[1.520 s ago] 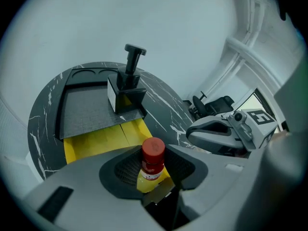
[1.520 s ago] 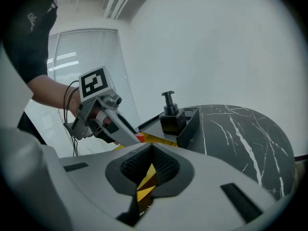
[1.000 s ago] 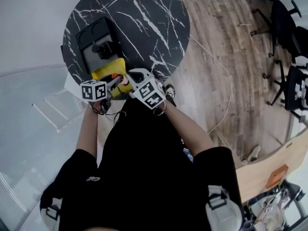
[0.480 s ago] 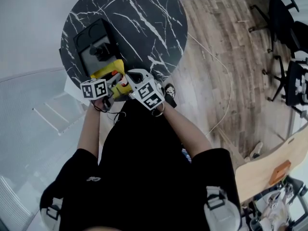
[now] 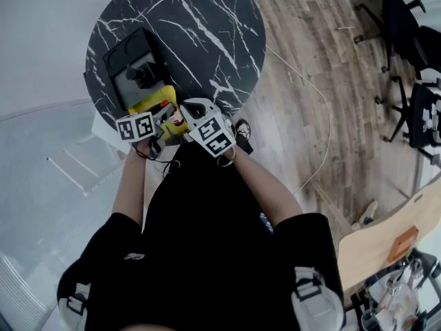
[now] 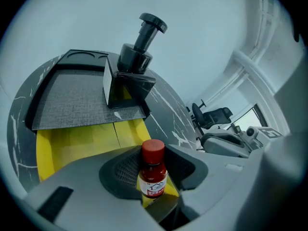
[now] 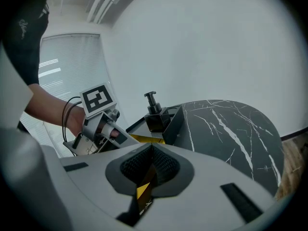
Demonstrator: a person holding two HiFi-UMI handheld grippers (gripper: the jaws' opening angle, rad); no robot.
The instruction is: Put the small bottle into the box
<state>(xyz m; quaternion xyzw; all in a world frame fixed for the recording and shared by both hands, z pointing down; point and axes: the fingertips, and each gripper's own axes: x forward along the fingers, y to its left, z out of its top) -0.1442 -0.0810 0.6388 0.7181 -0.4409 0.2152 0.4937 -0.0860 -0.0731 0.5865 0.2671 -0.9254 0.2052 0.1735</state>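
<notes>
Item: small bottle (image 6: 153, 175), red cap, upright. I am holding it between the pads of my left gripper (image 6: 154, 167), whose jaws are standing partly apart around its body, close over the near part of the yellow box (image 6: 82, 141). Status: grasped, not yet inside.

Item: yellow box, lying on the marble table (image 5: 207, 26) against the black tray (image 6: 67, 97) that is carrying a pump dispenser (image 6: 139, 52). My right gripper (image 7: 148, 171) is pinching a thin yellow flap, jaws together on it.

Remaining, as I am judging it: lowering the bottle into the opening and releasing.
</notes>
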